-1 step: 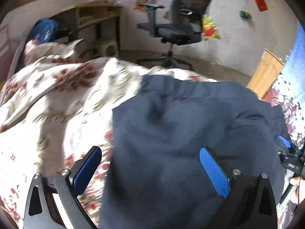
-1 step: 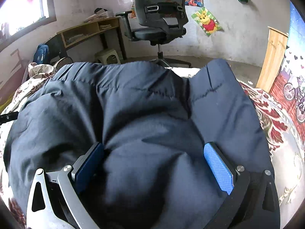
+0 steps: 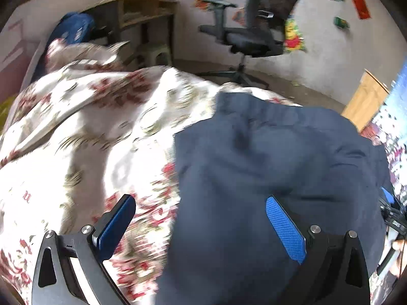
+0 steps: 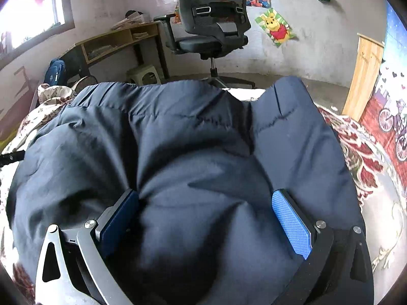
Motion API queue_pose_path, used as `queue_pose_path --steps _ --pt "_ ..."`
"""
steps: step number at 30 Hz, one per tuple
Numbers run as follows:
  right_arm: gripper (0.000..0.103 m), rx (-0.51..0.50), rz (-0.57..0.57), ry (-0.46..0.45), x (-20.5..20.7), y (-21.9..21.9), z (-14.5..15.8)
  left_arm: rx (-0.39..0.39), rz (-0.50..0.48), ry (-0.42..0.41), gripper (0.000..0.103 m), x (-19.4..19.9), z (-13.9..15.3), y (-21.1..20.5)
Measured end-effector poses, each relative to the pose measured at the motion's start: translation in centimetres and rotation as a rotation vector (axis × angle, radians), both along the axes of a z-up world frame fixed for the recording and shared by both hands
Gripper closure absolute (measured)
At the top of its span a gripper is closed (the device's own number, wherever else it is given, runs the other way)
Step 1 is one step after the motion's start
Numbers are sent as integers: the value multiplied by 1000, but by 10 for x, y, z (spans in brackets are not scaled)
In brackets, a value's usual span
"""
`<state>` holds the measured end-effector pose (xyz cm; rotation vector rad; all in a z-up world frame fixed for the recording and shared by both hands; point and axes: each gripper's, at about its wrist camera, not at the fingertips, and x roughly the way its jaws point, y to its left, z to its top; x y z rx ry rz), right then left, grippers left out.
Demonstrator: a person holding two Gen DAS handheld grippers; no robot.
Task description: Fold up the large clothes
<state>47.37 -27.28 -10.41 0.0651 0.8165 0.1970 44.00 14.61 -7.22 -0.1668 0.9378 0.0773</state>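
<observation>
Navy jacket (image 4: pixel 203 152) lies w/ hem toward chair (image 4: pixel 211 12); both hand-held grippers (image 3: pixel 201 226) (image 4: pixel 206 218) spread apart.

Jacket (image 4: pixel 203 157) is dark navy, plain w/ no pattern; bedspread (image 3: pixel 89 132) is white w/ red flowers & olive-tan leaves. Both grippers, left (image 3: pixel 201 218) & right (image 4: pixel 206 213), have bright blue textured pads (image 4: pixel 292 223) on black/grey frames. Office chair (image 4: pixel 211 20) is black/dark grey, desk (image 4: pixel 114 40) light wood, backpack (image 4: pixel 54 72) blue, poster (image 4: pixel 276 28) green-checked w/ yellow bear in red.
</observation>
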Motion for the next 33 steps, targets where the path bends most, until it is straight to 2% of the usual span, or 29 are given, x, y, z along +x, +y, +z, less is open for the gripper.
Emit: queue_pose_path --steps 4,8,14,18,23,29,33 --pt "1 58 12 0 -15 -17 -3 -60 28 59 0 -12 -9 28" --pt "1 36 -5 4 -33 -29 0 -98 42 84 0 -21 -11 43" --pt "1 -13 -107 -25 -50 -60 17 -98 19 87 0 -24 -9 47" --pt "1 2 -183 -2 -52 -85 16 -30 -21 78 0 -23 -11 43" --pt "1 68 -184 53 -41 -101 3 -11 -63 52 0 -22 -12 43" --pt "1 149 -175 106 -16 -108 -22 -102 -156 26 0 -12 -16 42" --pt "1 208 -171 126 3 -113 -41 -152 -178 20 0 4 -27 41"
